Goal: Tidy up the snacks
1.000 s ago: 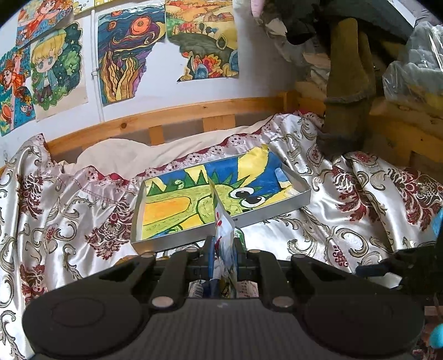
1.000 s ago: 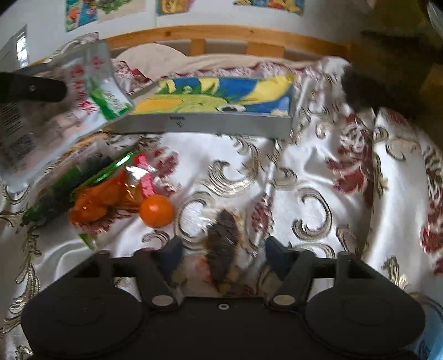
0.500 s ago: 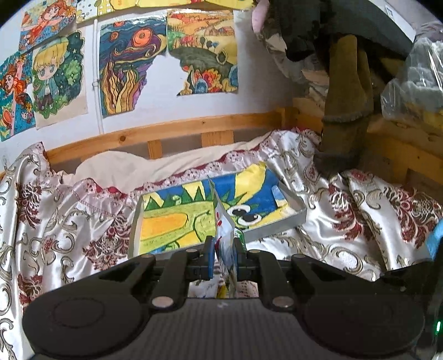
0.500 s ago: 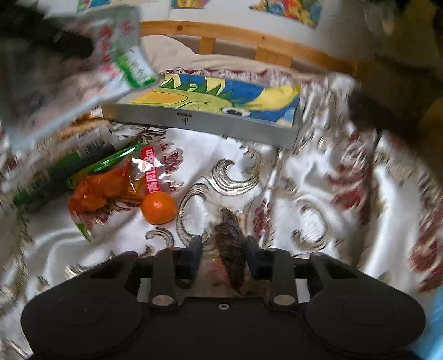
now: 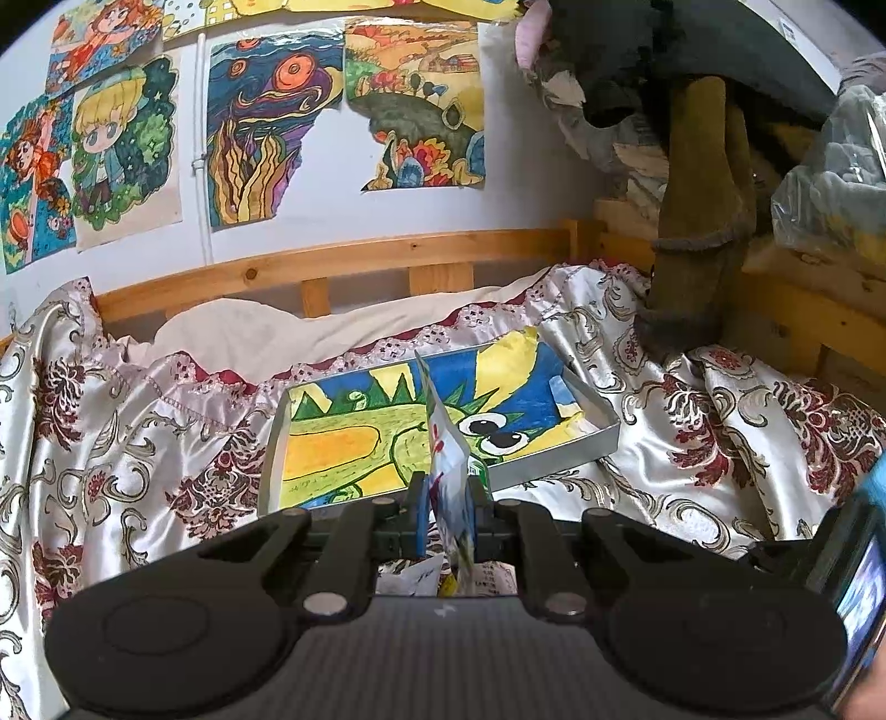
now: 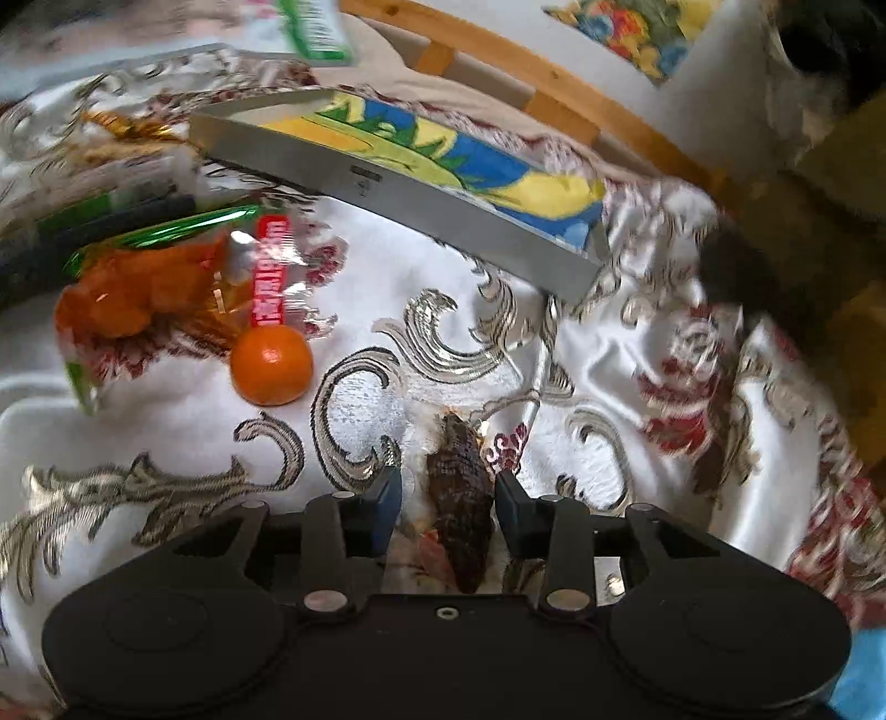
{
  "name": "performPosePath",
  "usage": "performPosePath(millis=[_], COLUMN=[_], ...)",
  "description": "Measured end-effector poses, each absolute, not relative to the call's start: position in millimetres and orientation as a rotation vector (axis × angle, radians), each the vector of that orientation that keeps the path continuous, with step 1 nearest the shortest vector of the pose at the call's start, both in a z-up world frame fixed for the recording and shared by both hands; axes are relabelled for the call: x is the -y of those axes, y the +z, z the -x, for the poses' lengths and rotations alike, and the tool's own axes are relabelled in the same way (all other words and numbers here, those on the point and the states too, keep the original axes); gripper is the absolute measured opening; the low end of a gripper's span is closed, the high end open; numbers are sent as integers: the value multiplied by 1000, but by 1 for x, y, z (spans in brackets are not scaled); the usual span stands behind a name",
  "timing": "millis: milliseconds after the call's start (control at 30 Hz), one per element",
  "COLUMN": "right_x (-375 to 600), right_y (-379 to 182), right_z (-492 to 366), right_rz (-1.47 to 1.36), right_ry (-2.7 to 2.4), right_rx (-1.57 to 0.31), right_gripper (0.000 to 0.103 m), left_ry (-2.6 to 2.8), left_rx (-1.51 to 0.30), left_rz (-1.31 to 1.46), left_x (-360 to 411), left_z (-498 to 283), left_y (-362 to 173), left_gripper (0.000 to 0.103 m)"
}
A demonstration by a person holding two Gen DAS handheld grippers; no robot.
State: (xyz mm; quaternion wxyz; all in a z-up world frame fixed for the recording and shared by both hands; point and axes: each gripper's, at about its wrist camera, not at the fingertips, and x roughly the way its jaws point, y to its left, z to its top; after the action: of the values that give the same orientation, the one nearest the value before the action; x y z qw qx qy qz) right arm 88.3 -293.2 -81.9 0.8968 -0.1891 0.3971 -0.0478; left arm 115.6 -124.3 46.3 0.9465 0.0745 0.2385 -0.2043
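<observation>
My left gripper (image 5: pixel 448 512) is shut on a white snack packet (image 5: pixel 447 459), held edge-on above the bed in front of a shallow grey tray (image 5: pixel 554 459) lined with a dragon drawing. That packet shows blurred at the top left of the right wrist view (image 6: pixel 310 27). My right gripper (image 6: pixel 447 501) has closed onto a clear-wrapped dark brown snack (image 6: pixel 462 498) and holds it just above the patterned bedspread. The tray (image 6: pixel 443 221) lies beyond it.
An orange (image 6: pixel 271 363), a bag of orange snacks (image 6: pixel 149 282) and green packets (image 6: pixel 111 216) lie on the bedspread left of the right gripper. A wooden bed rail (image 5: pixel 343 266) and a wall of drawings stand behind. Dark clothing (image 5: pixel 698 221) hangs at the right.
My right gripper closed from open onto the dark snack and lifted, swinging right. My left gripper rose a little with the packet still in it.
</observation>
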Motion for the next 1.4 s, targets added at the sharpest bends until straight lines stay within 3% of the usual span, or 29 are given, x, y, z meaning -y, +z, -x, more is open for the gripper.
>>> performPosePath(millis=[167,233,267,300,667,1000,1400], right_x=[308,297,289,282,283,271,241], right_y=[-70,-69,-68,-67,-63,-34,-18], right_z=[-87,-83,-80,-77,-73,-72,-203], right_rz=[250,349,415,481,492,568,671], right_ry=[-117,-108,-107,-106,-127,-151,-48], right_rx=[-795,-761,-737,-710,-721,-515,-402], right_gripper=[34,21,9,5,4,4,4], left_ry=[-407,-396,-390,-386,-387,-387,-364], left_rx=[-491,-486,-485,-483,-509,-458,-449], left_rz=[-137,-126,-120,-115,-98,-35,97], left_x=[128,129,129,129,122,116,74], left_z=[-133,-143,-147,-150,-160,-184,-269], left_y=[49,52,53,52,37,41,11], left_gripper=[13,13,13,13,13,13,13])
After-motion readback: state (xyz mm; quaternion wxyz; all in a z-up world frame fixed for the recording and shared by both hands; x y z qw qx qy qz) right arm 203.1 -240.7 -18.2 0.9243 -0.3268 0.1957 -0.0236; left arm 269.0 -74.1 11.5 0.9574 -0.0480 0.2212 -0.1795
